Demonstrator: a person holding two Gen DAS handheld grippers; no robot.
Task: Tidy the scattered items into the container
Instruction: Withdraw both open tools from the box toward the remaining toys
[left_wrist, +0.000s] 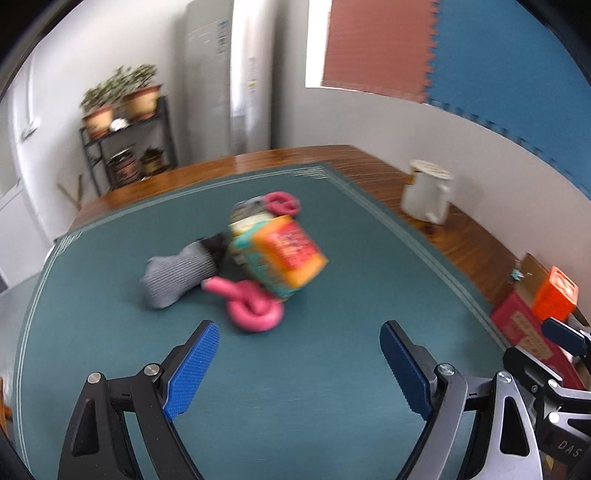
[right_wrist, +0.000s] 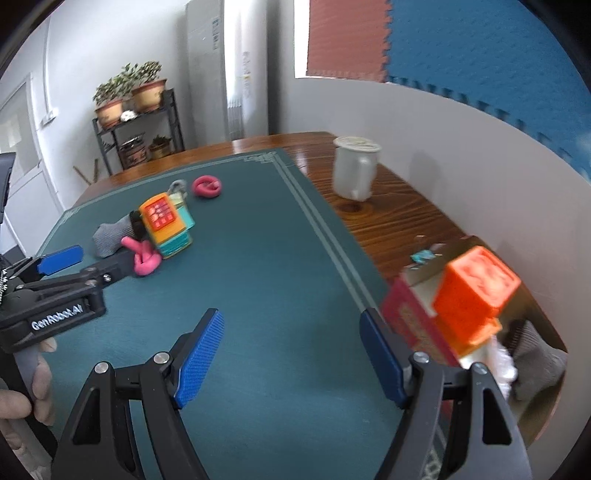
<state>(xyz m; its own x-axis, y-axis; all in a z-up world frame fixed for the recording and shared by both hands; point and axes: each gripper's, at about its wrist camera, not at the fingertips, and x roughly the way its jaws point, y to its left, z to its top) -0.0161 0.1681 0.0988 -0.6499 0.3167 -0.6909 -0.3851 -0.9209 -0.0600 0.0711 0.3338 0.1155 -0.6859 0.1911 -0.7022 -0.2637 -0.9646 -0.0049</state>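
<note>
- The left gripper (left_wrist: 299, 363) hangs over the green mat (left_wrist: 295, 387) with its blue pads spread wide and nothing between them.
- Just ahead of it on the mat lies a small pile: a pink twisted loop (left_wrist: 255, 306) nearest, a grey sock (left_wrist: 177, 275) to its left, and an orange and teal carton (left_wrist: 282, 254) tipped on its side over both.
- A second pink loop (left_wrist: 282, 202) sits behind the carton, touching or almost touching it; the blur keeps me from saying which.
- The right gripper (right_wrist: 291, 356) is also wide open and holds nothing, poised above the mat near its right border.
- Right beside its right finger stands the container, a red cardboard box (right_wrist: 410, 317), on the wooden bench (right_wrist: 399, 218) at the mat's edge.
- An orange box (right_wrist: 476, 291) sticks up out of the container, and something grey and knitted (right_wrist: 539, 362) lies in it further back.
- A white mug (right_wrist: 354, 170) stands on the bare wood beyond, well apart from the pile.
- In the far corner a black shelf (right_wrist: 140, 129) carries potted plants (right_wrist: 129, 88).
</note>
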